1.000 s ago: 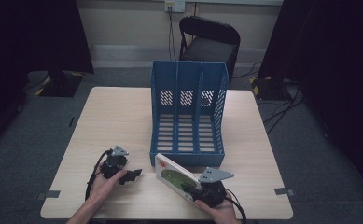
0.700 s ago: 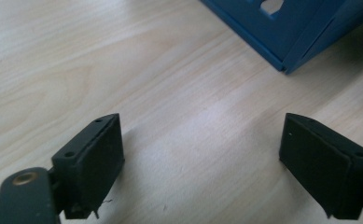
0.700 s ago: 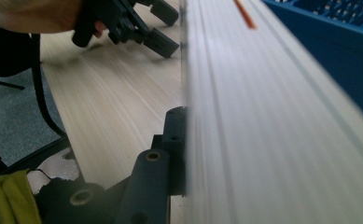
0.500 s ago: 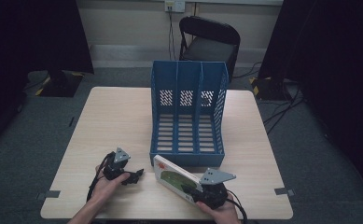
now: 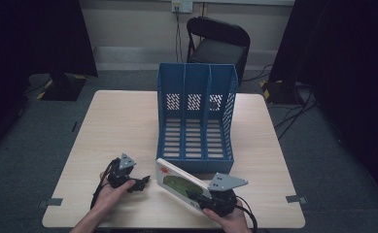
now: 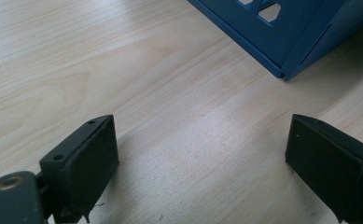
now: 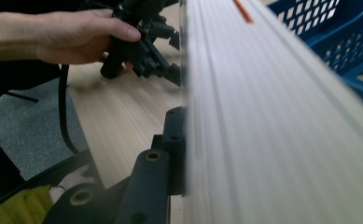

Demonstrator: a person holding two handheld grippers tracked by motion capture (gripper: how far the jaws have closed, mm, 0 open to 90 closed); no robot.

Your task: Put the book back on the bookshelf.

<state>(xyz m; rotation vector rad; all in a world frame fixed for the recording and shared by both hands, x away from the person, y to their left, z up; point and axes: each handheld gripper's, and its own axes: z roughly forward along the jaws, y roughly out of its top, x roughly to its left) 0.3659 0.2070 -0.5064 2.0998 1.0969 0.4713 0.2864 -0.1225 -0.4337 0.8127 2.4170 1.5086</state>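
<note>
High view: right hand-held gripper (image 5: 203, 198) clamps the book (image 5: 179, 183) tilted; left hand-held gripper (image 5: 139, 184), just opened, rests empty on the table (image 5: 113, 126).

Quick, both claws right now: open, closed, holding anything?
Left claw: open, jaws just widened, only bare table between them.
Right claw: closed on the book.

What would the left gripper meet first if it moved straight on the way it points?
Probably the book held by the right gripper; the left gripper points at it across bare table, though depth is unclear.
</note>
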